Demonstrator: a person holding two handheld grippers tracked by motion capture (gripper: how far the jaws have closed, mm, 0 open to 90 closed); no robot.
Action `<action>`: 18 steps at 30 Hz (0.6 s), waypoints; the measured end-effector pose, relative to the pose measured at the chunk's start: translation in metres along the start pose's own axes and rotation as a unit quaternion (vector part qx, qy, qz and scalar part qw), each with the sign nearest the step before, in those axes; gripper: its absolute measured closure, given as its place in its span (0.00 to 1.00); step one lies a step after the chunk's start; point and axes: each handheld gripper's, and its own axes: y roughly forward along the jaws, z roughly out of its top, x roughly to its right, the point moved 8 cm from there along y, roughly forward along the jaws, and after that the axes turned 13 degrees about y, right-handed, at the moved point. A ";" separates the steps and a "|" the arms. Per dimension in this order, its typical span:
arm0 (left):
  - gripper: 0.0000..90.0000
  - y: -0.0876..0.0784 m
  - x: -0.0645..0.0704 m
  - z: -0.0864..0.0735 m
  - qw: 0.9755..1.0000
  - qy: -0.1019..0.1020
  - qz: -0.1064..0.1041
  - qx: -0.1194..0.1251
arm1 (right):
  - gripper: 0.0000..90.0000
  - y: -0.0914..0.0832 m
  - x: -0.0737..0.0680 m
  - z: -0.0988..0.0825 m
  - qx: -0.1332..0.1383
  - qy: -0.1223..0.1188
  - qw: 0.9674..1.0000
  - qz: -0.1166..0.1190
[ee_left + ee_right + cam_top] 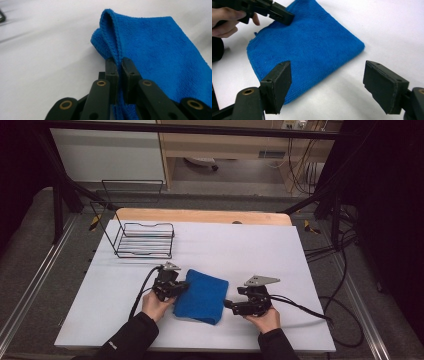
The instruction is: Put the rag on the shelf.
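Table (pixel 125 285) came first, white, with a wire rack (pixel 145 240) at eleven o'clock and the folded blue towel (pixel 202 296) lying at six o'clock. Left gripper (pixel 181 287) pinched the towel's nine o'clock edge tight; right gripper (pixel 229 304) waited at three o'clock, jaws spread, empty. Lifting that pinched edge slowly, I judged, would keep the fold neat.

Folded blue towel (pixel 307 47) between two grippers

The right gripper (pixel 327 87) hovers with jaws wide apart at the towel's near corner on the white table (pixel 387 30); at far left, the left gripper (pixel 283 16) pinches the towel's edge.
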 end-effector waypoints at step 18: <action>0.86 -0.020 -0.018 -0.029 0.999 -0.020 0.033 -0.004 | 0.17 0.004 0.001 0.001 0.004 0.004 1.000 -0.004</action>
